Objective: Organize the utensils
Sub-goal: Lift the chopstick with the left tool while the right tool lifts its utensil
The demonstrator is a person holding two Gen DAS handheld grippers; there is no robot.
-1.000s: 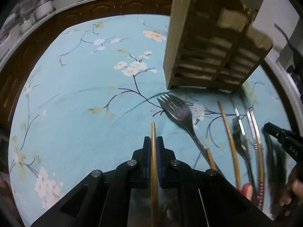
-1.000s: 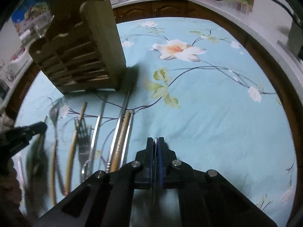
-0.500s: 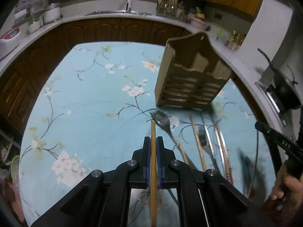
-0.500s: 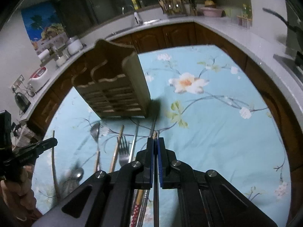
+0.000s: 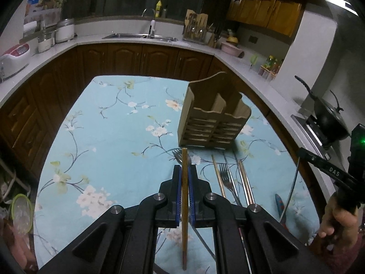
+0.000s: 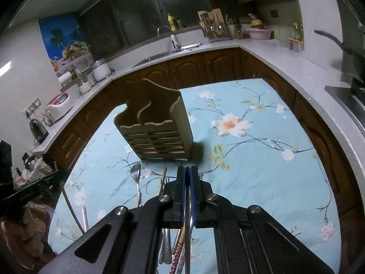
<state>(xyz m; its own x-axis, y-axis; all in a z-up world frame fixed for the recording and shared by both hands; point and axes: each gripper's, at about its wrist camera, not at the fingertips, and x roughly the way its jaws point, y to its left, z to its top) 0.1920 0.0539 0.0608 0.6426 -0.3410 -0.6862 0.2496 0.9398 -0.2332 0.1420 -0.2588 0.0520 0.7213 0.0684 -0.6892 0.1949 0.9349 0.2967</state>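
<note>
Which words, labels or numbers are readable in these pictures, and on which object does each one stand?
"DAS": white letters on the black finger of the right gripper, seen from the left wrist view.
Yellow bottle behind the sink: label too small to read.
Jars on the counter: labels blurred, not readable.
Picture poster on the wall: no readable words.
Wooden holder and chopsticks: no text.

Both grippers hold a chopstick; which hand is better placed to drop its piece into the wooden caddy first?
Probably the left: the left gripper is shut on a wooden chopstick whose tip sits just below the slatted wooden caddy. The right gripper holds a metal chopstick similarly close.
</note>
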